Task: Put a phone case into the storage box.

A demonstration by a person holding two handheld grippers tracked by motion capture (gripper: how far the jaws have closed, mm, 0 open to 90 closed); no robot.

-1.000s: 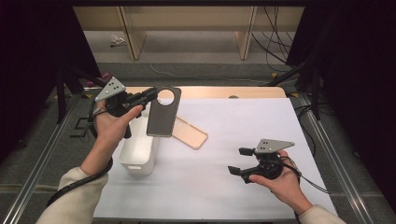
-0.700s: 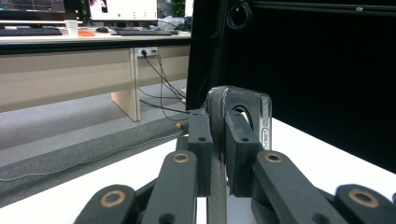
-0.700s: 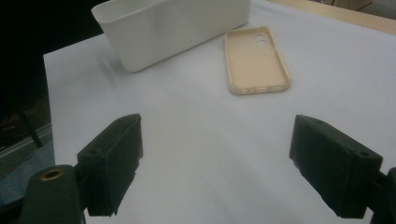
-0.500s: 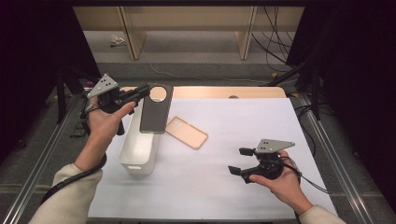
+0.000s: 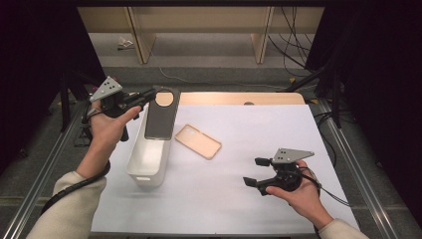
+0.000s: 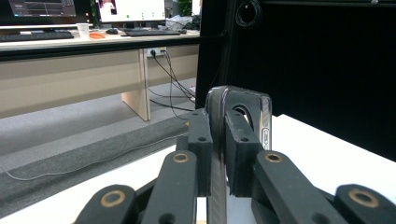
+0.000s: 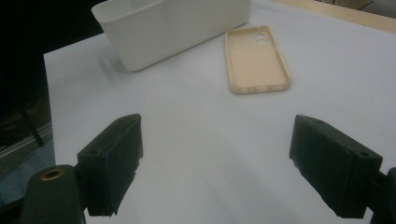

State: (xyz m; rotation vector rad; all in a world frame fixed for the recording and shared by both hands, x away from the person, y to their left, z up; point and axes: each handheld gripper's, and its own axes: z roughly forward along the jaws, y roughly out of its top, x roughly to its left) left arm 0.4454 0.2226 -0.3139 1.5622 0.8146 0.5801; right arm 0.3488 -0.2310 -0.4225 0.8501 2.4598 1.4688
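While my left claw (image 5: 149, 94) hangs above the far end of the white bin (image 5: 149, 162), its jaws are pinched on the dark phone case (image 5: 161, 114), gripping it near the end with the round camera cutout. From the high view the dark case hangs away from the claw's tips toward my side, its flat back facing up and its lower end over the bin's open top; I cannot tell whether it touches the rim. In the left gripper view I see my own two black jaws pressed against either face of the case (image 6: 240, 116), which stands edge-on between them, its rounded top sticking out just past the pads and its side buttons showing on the right edge. My right claw (image 5: 258, 172) sits low over the white table cover (image 5: 259, 124) at the near right, well apart from the bin, and its jaws are spread wide with nothing between them. Looking along those jaws in the right gripper view, I have bare white surface directly ahead, then the tan phone case (image 7: 257, 58) farther out, lying with its hollow side up, and the white bin (image 7: 168, 28) beyond and to the left of it. The tan case (image 5: 198, 141) lies just beside the bin, between my two claws.
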